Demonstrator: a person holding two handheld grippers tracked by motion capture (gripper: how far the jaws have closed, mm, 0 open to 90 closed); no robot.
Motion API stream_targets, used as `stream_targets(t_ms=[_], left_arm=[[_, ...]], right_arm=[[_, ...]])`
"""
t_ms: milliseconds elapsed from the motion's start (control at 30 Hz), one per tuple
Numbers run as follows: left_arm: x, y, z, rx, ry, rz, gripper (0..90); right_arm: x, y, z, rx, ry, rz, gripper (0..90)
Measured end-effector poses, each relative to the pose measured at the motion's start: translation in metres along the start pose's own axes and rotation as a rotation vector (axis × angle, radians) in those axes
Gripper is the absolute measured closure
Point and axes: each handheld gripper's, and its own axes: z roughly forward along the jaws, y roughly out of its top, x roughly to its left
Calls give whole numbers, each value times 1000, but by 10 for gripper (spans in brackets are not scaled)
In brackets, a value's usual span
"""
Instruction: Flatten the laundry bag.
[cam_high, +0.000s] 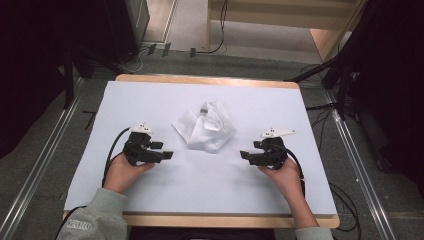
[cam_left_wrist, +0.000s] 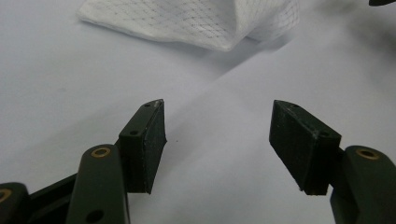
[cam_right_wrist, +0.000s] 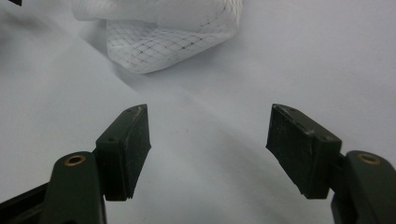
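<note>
where the white sheet covers the desk (cam_high: 210, 190), a crumpled white mesh cloth (cam_high: 206, 126) lies near the middle, a little toward the far edge. the left claw (cam_high: 167, 155) sits at its near left, the right claw (cam_high: 244, 155) at its near right, both apart from it. each claw's jaws stand spread with nothing between them, pointing inward over the bare sheet.

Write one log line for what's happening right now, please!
left gripper: open, empty | right gripper: open, empty | white mesh cloth: crumpled, untouched, between grippers | white table cover
</note>
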Motion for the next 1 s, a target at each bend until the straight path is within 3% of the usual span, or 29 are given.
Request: stream_targets(t_ms=[500, 767, 1000], left_arm=[[3, -2, -4, -1, 17, -10, 367], [4, -9, -11, 1, 28, -22, 372], [5, -17, -19, -2, 51, -40, 373]], right_arm=[[-5, 21, 1, -12, 24, 36, 464], [-4, 49, 4, -25, 21, 16, 472], [-1, 74, 13, -17, 20, -17, 421]])
